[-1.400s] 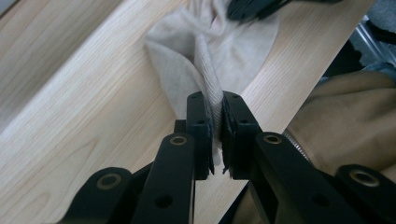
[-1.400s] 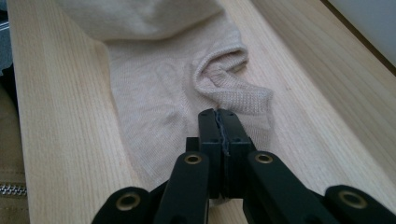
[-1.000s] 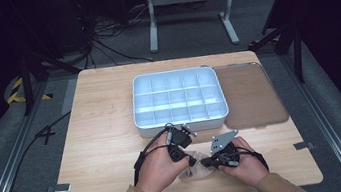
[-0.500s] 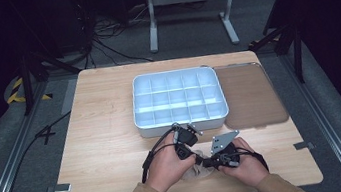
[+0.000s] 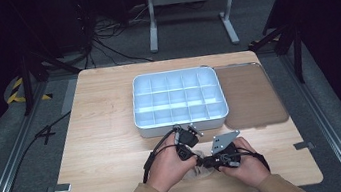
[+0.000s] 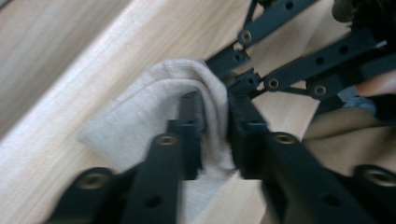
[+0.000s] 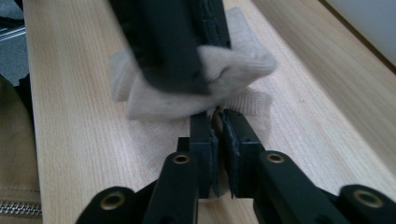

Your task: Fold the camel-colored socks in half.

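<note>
in the high view, two hands are meeting at the near edge of the wooden table [image 5: 103, 135], the left gripper [image 5: 193, 154] and the right gripper [image 5: 207, 162] working close together over a beige sock [image 5: 197, 172] lying between them. a white divided tray [image 5: 182, 121] is sitting just beyond them, its brown lid [image 5: 252, 95] lying beside it.

in the left gripper view, the jaws have just been opening, yet a fold of the sock [image 6: 154, 116] is still sitting pinched between them, the rest lying on the table.

in the right gripper view, the jaws have just been opening slightly and are standing nearly closed on the sock's [image 7: 196, 86] thin edge, while the other gripper is holding a bunched fold just above.
</note>
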{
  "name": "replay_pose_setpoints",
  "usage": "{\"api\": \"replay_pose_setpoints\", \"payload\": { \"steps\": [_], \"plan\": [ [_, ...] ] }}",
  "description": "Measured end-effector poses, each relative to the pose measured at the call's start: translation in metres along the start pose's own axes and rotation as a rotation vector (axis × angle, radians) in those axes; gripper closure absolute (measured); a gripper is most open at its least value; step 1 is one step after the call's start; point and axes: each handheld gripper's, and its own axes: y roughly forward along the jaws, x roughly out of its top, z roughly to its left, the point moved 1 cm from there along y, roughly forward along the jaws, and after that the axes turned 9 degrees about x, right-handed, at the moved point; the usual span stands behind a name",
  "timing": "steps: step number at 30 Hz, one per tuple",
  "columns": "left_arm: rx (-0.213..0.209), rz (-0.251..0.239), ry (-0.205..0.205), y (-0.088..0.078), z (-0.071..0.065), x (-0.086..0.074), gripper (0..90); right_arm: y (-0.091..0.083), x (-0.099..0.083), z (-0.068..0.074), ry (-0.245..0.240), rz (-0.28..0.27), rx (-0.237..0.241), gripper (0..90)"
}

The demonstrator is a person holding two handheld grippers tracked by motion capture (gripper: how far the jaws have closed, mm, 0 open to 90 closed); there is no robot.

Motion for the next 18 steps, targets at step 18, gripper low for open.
{"api": "replay_pose_setpoints", "payload": {
  "steps": [18],
  "plan": [
    [0.059, -0.069, 0.005, -0.044, 0.012, -0.024, 62.7, -0.043, 0.026, 0.014, -0.034, -0.091, -0.054, 82.7]
  ]
}}
